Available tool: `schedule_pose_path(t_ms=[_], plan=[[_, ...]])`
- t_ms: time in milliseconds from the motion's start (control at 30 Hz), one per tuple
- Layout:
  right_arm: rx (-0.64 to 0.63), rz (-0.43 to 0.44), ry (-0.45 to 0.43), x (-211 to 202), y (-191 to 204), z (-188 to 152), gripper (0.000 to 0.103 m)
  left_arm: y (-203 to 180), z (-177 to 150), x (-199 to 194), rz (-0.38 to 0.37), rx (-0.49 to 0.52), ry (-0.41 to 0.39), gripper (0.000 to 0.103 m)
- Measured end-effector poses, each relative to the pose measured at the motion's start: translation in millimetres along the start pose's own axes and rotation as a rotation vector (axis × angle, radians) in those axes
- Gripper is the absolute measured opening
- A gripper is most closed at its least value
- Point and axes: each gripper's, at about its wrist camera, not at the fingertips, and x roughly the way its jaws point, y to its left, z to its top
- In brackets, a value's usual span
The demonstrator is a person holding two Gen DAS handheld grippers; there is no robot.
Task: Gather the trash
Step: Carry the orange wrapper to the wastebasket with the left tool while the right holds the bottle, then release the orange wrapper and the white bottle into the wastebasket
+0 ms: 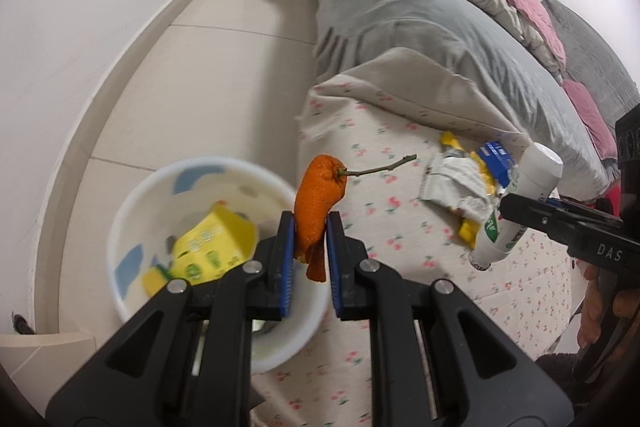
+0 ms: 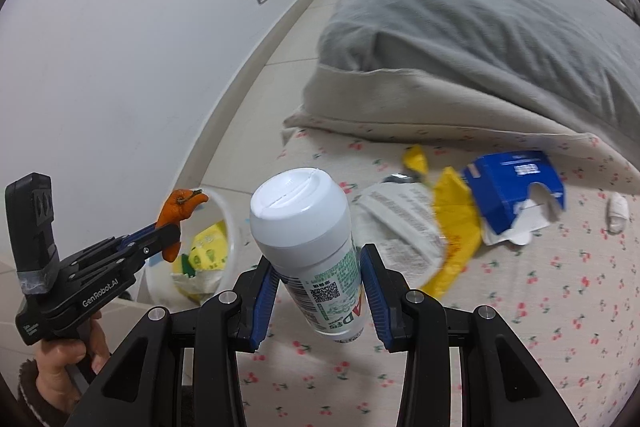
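Wall: a plain white wall (image 1: 80,27) runs along the far left, with a pale skirting at its foot.
Floor: a strip of light floor tiles (image 1: 224,59) lies open between the wall and the bed's edge, bare further away from the camera.
Bin: a white bin (image 1: 132,195) stands on the floor just beside the bed's edge; a yellow carton (image 1: 212,243) lies inside it.
Left gripper: the left gripper (image 1: 311,227) is clamped on an orange peel (image 1: 318,195) with a stalk, held over the bin's rim where it meets the bed's edge.
Left hand: seen from the right wrist camera, a hand (image 2: 68,351) in a dark fuzzy cuff holds that gripper's handle.
Bed: a sheet (image 1: 384,235) printed with cherries covers the near part of the bed; its edge drops straight to the floor beside the bin.
Blanket: a grey blanket (image 1: 420,11) is heaped across the far part of the bed, its folded hem ending just short of the litter.
Right gripper: the right gripper (image 2: 320,283) is closed on a white bottle (image 2: 312,239) with a green label, cap end pointing away, held above the sheet.
Litter: a crumpled white and yellow wrapper (image 2: 424,227) and a torn blue box (image 2: 516,187) lie on the sheet, touching each other, near the blanket's hem.
Far right: a small white scrap (image 2: 618,213) lies apart on the sheet.
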Motion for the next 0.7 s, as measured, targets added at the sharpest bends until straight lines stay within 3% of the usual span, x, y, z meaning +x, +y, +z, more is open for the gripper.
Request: schedule_pose_path(t_ms=[600, 667, 700], plan=[[-0.105, 0.076, 0.067, 51, 77, -10, 0.042, 78, -27, -11, 0.063, -0.101, 0.025, 0.018], [-0.111, 0.086, 0.066, 57, 84, -9, 0.042, 83, -27, -12, 0.06, -0.114, 0.031, 0.026], [-0.114, 0.092, 0.064, 58, 87, -8, 0.042, 86, -26, -12, 0.056, -0.125, 0.039, 0.043]])
